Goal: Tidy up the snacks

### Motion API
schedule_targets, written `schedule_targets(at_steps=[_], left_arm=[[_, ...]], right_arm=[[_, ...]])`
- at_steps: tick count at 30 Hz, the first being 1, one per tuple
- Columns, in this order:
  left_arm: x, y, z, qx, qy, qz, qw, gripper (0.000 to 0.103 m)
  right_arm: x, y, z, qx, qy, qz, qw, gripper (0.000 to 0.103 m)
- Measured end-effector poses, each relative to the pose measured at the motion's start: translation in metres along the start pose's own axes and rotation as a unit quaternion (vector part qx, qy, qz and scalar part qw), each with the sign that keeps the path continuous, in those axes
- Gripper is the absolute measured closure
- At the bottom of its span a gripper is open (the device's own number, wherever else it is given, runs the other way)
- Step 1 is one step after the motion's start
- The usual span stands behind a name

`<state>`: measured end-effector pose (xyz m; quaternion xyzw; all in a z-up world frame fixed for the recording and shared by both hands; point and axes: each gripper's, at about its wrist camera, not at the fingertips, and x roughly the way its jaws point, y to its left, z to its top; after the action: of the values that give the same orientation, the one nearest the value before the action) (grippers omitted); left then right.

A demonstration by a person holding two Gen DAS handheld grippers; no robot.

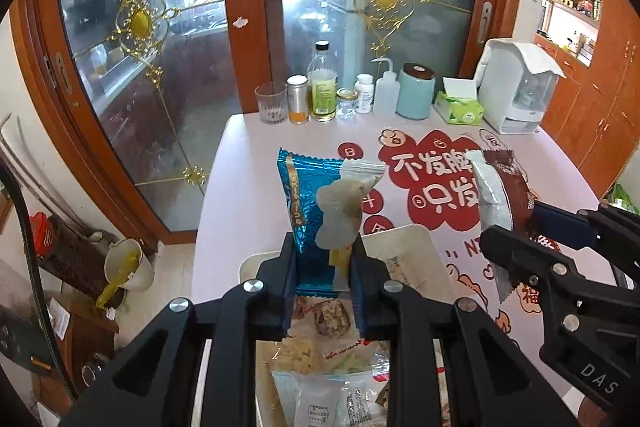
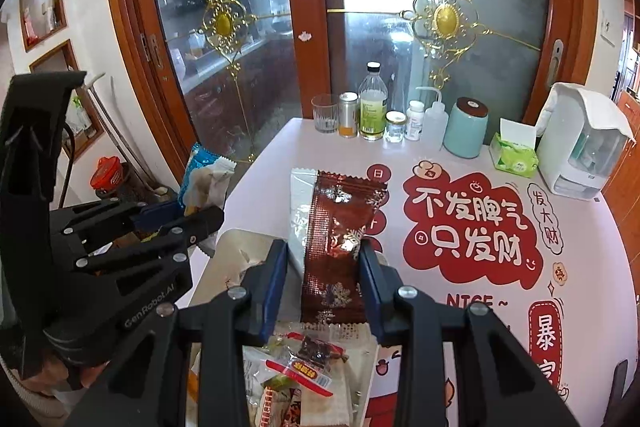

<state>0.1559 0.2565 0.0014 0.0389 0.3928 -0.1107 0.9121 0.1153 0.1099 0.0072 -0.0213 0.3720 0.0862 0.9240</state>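
Snacks: your two held packets stand upright above the tray (image 1: 420, 239), low centre of each wrist view.
Left tongs (image 1: 323, 279): clamped on a blue packet (image 1: 298, 187) with a clear packet (image 1: 340, 215) in front of it.
Right tongs (image 2: 324, 283): clamped on a brown packet (image 2: 340, 227).
Tray: white, on your pink bench (image 2: 260, 195), with loose snacks (image 2: 296, 367) piled in it.
Far edge: glass (image 1: 272, 103), bottles (image 1: 323, 83), tissue box (image 1: 459, 107).
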Motion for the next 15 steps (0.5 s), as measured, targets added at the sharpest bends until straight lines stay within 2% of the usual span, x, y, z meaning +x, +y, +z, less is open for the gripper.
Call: schedule_targets(at_steps=[1, 3, 5, 7, 11, 15], left_arm=[[0.003, 0.001, -0.001, -0.003, 0.003, 0.002, 1.0000, 0.081], [0.008, 0.003, -0.002, -0.009, 0.010, 0.004, 0.9999, 0.072], [0.012, 0.004, -0.004, -0.015, 0.015, 0.014, 0.9997, 0.031], [0.013, 0.011, -0.006, -0.027, 0.011, 0.039, 0.9988, 0.013], [0.013, 0.017, -0.010, -0.045, 0.021, 0.015, 0.9986, 0.009], [0.009, 0.011, -0.017, -0.039, 0.030, 0.015, 0.9987, 0.009]], right_arm=[[0.002, 0.001, -0.001, 0.000, 0.004, 0.001, 1.000, 0.064], [0.011, 0.002, -0.003, 0.005, 0.019, 0.004, 1.000, 0.063], [0.017, 0.002, -0.004, 0.007, 0.032, 0.011, 0.999, 0.058], [0.020, 0.003, -0.007, 0.011, 0.039, 0.011, 0.999, 0.055], [0.020, -0.001, -0.012, 0.024, 0.043, 0.009, 0.999, 0.049], [0.016, -0.001, -0.018, 0.027, 0.044, 0.006, 0.999, 0.048]])
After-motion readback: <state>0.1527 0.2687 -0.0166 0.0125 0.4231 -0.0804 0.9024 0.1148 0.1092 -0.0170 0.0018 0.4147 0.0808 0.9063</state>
